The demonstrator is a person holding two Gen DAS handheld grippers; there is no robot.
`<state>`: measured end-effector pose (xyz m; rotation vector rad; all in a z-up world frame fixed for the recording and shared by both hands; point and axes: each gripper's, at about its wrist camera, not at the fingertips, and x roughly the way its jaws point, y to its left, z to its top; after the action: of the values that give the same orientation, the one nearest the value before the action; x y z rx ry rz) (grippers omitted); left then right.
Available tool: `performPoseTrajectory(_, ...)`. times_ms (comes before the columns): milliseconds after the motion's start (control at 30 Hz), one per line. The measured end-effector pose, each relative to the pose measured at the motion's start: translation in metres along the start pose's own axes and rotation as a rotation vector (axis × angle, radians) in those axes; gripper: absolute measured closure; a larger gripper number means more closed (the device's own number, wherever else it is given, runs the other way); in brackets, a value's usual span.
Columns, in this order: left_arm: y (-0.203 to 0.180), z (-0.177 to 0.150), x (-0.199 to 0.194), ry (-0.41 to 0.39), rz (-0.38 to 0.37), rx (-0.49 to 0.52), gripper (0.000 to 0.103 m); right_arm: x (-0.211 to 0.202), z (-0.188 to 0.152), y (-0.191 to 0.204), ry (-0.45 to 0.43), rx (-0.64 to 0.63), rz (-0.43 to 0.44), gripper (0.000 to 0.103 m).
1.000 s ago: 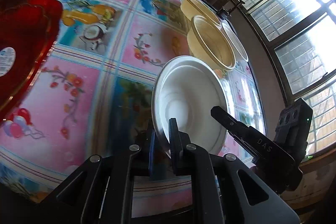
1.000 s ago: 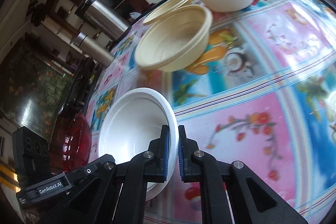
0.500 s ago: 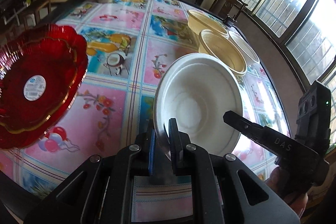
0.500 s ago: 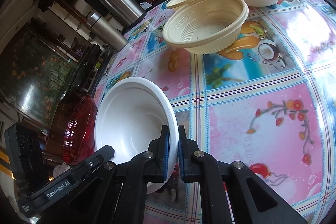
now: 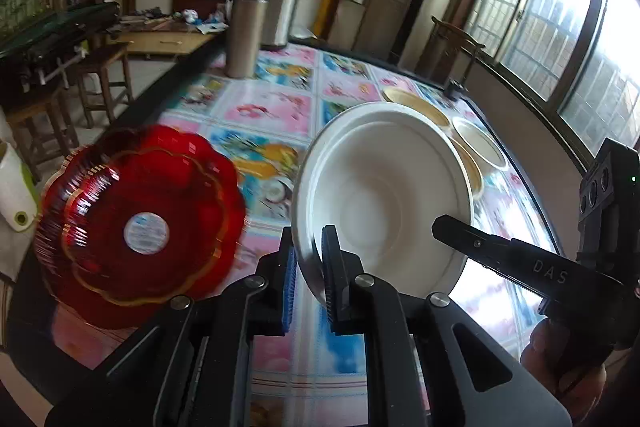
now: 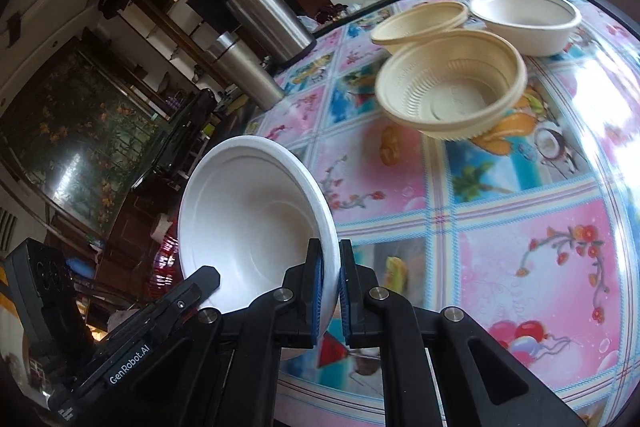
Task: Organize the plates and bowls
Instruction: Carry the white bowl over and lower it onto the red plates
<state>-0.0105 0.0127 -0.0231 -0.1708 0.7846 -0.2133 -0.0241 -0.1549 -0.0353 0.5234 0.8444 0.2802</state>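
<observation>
A white bowl (image 5: 384, 195) is held up off the table by both grippers. My left gripper (image 5: 308, 279) is shut on its near rim. My right gripper (image 6: 329, 291) is shut on the opposite rim of the same white bowl (image 6: 248, 223). A red scalloped plate (image 5: 136, 219) with a round sticker lies at the table's near left. A ribbed beige bowl (image 6: 448, 95), a beige plate (image 6: 420, 23) and a cream bowl (image 6: 524, 19) sit grouped on the far side of the table.
The table carries a bright cartoon-patterned oilcloth (image 6: 520, 227). A steel flask (image 5: 244, 27) and a larger steel canister (image 5: 280, 7) stand at the far edge. Stools (image 5: 100, 75) and a bench stand left of the table. Windows line the right wall.
Both grippers have lifted and tilted the white bowl upward, so more of the room shows. The red plate now sits nearer the middle of the left view.
</observation>
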Motion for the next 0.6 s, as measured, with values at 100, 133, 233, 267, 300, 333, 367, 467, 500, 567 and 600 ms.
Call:
performPoseTrajectory(100,0.017,0.008,-0.010,-0.031,0.034,-0.030,0.093,0.008,0.009,0.024,0.001,-0.033,0.025,0.095)
performPoseTrajectory(133,0.028,0.012,-0.014,-0.042,0.054,-0.044,0.093,0.012,0.013,0.033,0.005,-0.043,0.037,0.095)
performPoseTrajectory(233,0.051,0.017,-0.022,-0.062,0.099,-0.080,0.093,0.026,0.019,0.060,0.016,-0.077,0.069,0.095)
performPoseTrajectory(267,0.061,0.019,-0.024,-0.066,0.120,-0.095,0.093,0.032,0.020,0.070,0.025,-0.089,0.080,0.095)
performPoseTrajectory(300,0.070,0.019,-0.025,-0.065,0.139,-0.107,0.093,0.039,0.021,0.081,0.037,-0.103,0.094,0.095)
performPoseTrajectory(333,0.078,0.019,-0.027,-0.063,0.156,-0.120,0.093,0.045,0.021,0.089,0.045,-0.112,0.105,0.095)
performPoseTrajectory(367,0.085,0.019,-0.028,-0.060,0.168,-0.132,0.093,0.051,0.021,0.098,0.054,-0.124,0.114,0.095)
performPoseTrajectory(467,0.105,0.015,-0.028,-0.042,0.208,-0.157,0.093,0.072,0.016,0.126,0.084,-0.164,0.134,0.095)
performPoseTrajectory(500,0.107,0.014,-0.026,-0.034,0.218,-0.160,0.093,0.078,0.013,0.133,0.096,-0.172,0.139,0.095)
performPoseTrajectory(567,0.114,0.010,-0.019,-0.005,0.232,-0.169,0.092,0.092,0.009,0.143,0.124,-0.187,0.142,0.095)
performPoseTrajectory(600,0.117,0.007,-0.016,0.012,0.236,-0.173,0.092,0.098,0.005,0.146,0.136,-0.192,0.141,0.095)
